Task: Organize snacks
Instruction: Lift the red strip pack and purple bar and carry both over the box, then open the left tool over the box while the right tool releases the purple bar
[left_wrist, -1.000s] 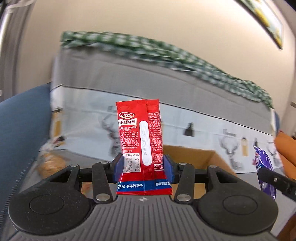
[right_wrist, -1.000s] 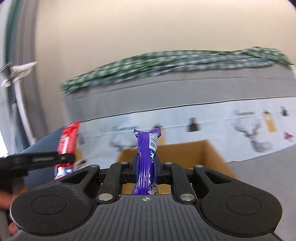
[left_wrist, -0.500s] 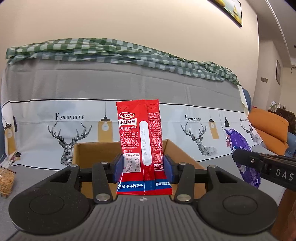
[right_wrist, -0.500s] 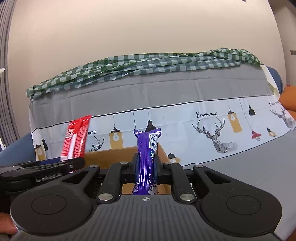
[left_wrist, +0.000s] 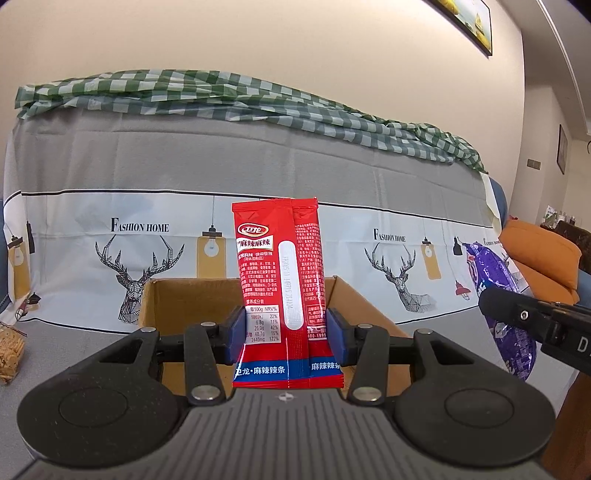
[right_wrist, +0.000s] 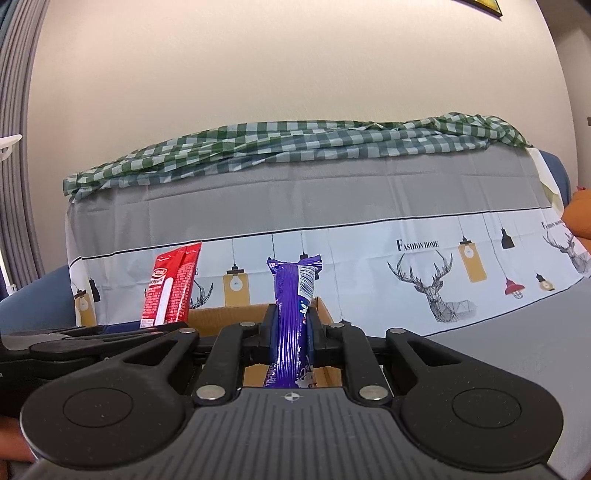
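Left tongs: level, aimed forward at the sofa back; blue pads pinching the red snack packet from both sides, low on its body.
Red snack packet: upright between the pads, long axis vertical, crimped top edge up, blue band at the bottom; printed back face toward the left wrist camera; seen edge-on and leaning slightly at the left of the right wrist view; held above the near rim of the box.
Right tongs: level, aimed forward, side by side with the left tool; pads pressed in on the purple snack packet near its middle.
Purple snack packet: upright, long axis vertical, narrow edge toward the right wrist camera, crimped end with barcode at the top; broad face showing at the right of the left wrist view; held over the box.
Cardboard box: open-topped, flaps up, just beyond both tools on the grey cover.
Cracker bag: far left, on the grey cover, well apart from the box.
Sofa cover: grey and white, printed with deer, lamps and "FASHION HOME", behind the box.
Checked cloth: green and white, bunched along the top of the sofa back.
Orange cushion: far right.
Wall: cream, farthest back, framed picture at upper right.
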